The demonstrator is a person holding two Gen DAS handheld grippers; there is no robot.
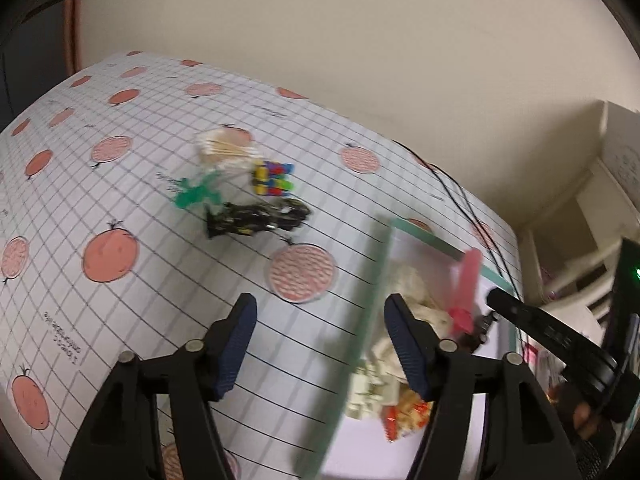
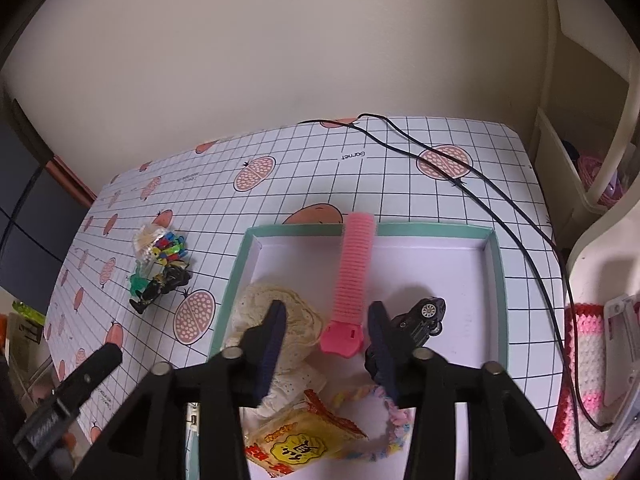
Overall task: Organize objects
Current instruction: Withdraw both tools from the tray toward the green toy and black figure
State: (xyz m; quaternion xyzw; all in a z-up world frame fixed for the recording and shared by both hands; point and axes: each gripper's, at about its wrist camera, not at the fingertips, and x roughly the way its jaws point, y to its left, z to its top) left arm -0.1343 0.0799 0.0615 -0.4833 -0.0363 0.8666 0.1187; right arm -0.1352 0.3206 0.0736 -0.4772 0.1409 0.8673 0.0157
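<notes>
Right gripper (image 2: 326,312) nearest the lens, fingers apart, nothing clamped; it hangs over the near half of the tray. Left gripper (image 1: 320,312) likewise spread wide, empty, straddling the tray's left rim; view blurred.

Table (image 2: 400,160): white grid cover with pink fruit prints. Two black cables (image 2: 500,196) run from 12 o'clock down toward 4 o'clock.

Tray (image 2: 494,264): shallow, teal rim, white floor, centre of the right wrist view. Contents, large to small:
- cream lace fabric (image 2: 296,312), 9 o'clock side of the tray, partly behind the right gripper's left finger.
- pink ribbed comb-like piece (image 2: 354,272), long axis 12 to 6, far end propped on the far rim, tab end on the floor between the fingers.
- yellow snack packet (image 2: 296,444), 6 o'clock edge.
- pastel braided cord (image 2: 394,420), beside the packet at 5 o'clock.
- black toy car (image 2: 420,318), tilted, just beyond the right finger.

Outside the tray, on the table at 9 o'clock, a tight cluster: black toy figure (image 1: 256,218), green plastic piece (image 1: 196,194), coloured block cube (image 1: 274,178), clear packet of cotton swabs (image 1: 226,148). All well apart from both grippers.
</notes>
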